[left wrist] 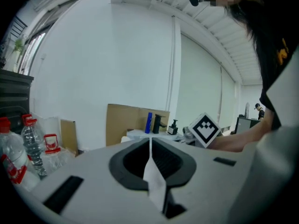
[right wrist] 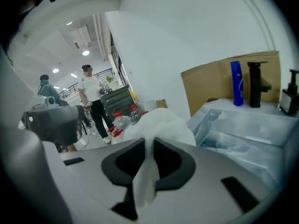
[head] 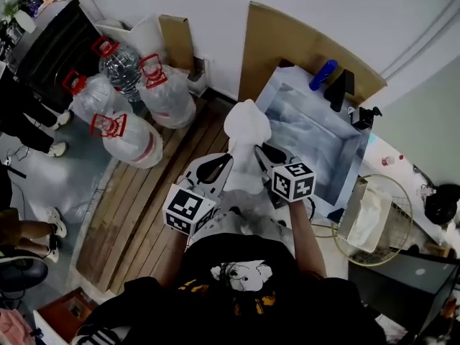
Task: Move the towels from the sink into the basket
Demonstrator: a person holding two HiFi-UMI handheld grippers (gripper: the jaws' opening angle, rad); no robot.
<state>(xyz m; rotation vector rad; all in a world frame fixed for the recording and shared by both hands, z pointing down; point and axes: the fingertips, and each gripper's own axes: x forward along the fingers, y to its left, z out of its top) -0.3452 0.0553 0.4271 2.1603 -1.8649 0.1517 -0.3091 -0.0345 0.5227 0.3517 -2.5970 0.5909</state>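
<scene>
You hold both grippers side by side, tilted slightly downward, with the white towel [head: 248, 124] raised between them just off the left edge of the sink [head: 316, 131]. The left gripper [left wrist: 150, 142] is clamped on a thin fold of the towel. The right gripper [right wrist: 152, 143] pinches a thicker fold, with the rest bunched beyond its jaws. Only the head view shows the wire basket [head: 407, 207] past the sink's right edge, with a pale cloth [head: 366, 218] in it.

Black tee [head: 244, 261] w/ white graphic & yellow print, short sleeves. Left gripper [head: 219, 165] & right gripper [head: 264, 157]: grey bodies, black jaw pads, b/w marker cubes [head: 188, 208].
</scene>
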